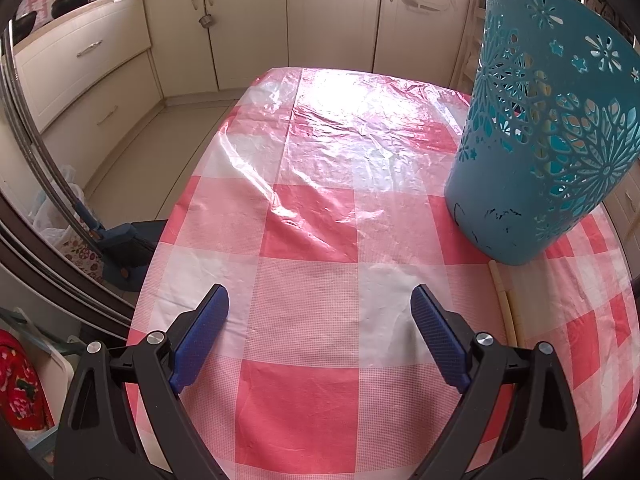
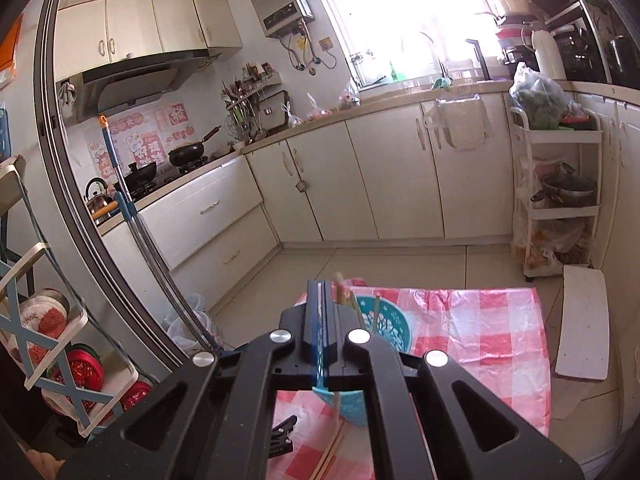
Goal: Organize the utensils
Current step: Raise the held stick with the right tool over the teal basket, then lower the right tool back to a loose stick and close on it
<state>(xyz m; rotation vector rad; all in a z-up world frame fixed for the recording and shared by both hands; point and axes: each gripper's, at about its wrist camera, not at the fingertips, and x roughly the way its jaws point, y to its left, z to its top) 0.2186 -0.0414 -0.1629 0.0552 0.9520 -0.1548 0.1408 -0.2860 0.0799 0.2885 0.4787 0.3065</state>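
Left wrist view: left gripper gapes wide over glossy checked plastic tablecloth; right gripper is closed, empty.

I can read almost no text from either of my cameras. The only lettering I find is in the right wrist view: the pink and red stickers on the wall tiles behind the stove carry large characters, one square sticker showing a single bold character, but they are too small and blurred for me to make out. The water heater on the wall has a dark panel with marks I cannot read. In the left wrist view I see no legible writing, label or number at all.
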